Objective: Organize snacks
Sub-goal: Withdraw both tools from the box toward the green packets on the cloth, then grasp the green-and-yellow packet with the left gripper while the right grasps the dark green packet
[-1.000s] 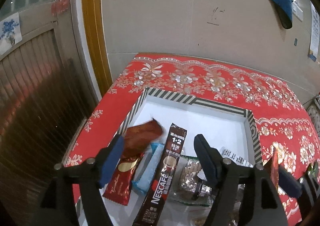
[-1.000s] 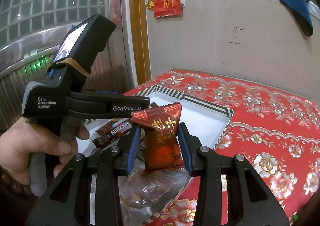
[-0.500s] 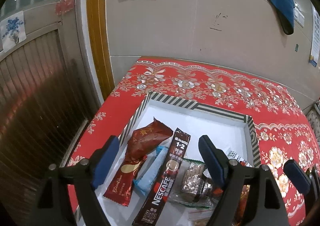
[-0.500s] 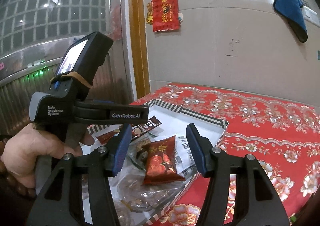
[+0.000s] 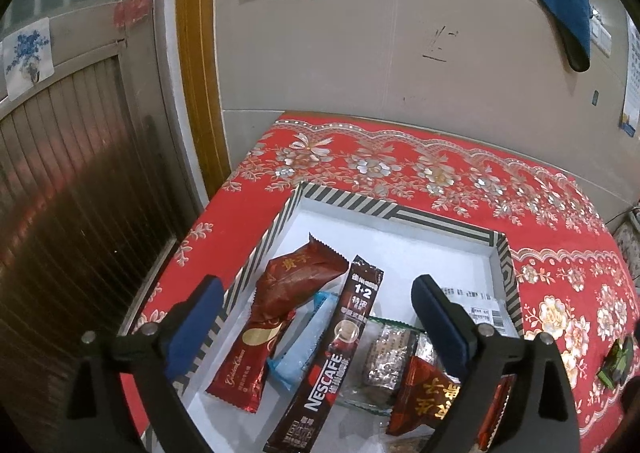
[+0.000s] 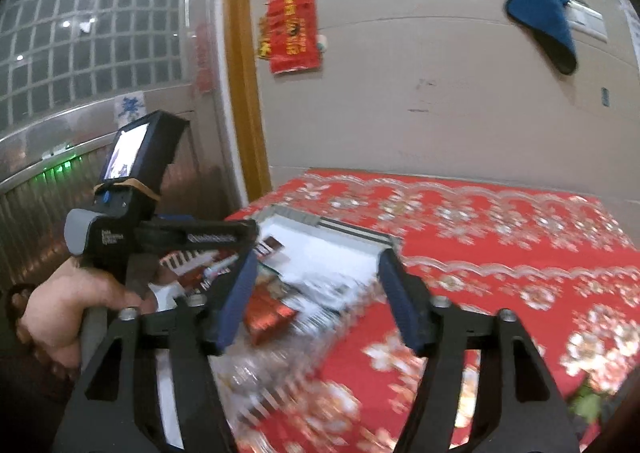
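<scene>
A white box with a striped rim [image 5: 394, 209] sits on the red floral tablecloth and holds several snacks: a dark red wrapped cake [image 5: 296, 277], a Nescafe stick [image 5: 344, 349], a pale blue packet [image 5: 308, 337], a clear foil pack [image 5: 390, 353] and a red packet with gold characters [image 5: 428, 397]. My left gripper [image 5: 316, 317] is open and empty above the box. My right gripper [image 6: 316, 297] is open and empty over the box's right rim [image 6: 348, 235]; the red packet [image 6: 268, 317] lies below it, blurred.
A small green packet [image 5: 616, 359] lies on the cloth at the right, also at the right wrist view's edge [image 6: 588, 393]. A tiled wall stands behind the table, a metal door to the left. The left hand and its gripper body [image 6: 120, 221] sit left of my right gripper.
My right gripper opened and dropped the red gold-lettered packet into the box, then drew back to the right. My left gripper lifted and pulled back slightly, staying open.
</scene>
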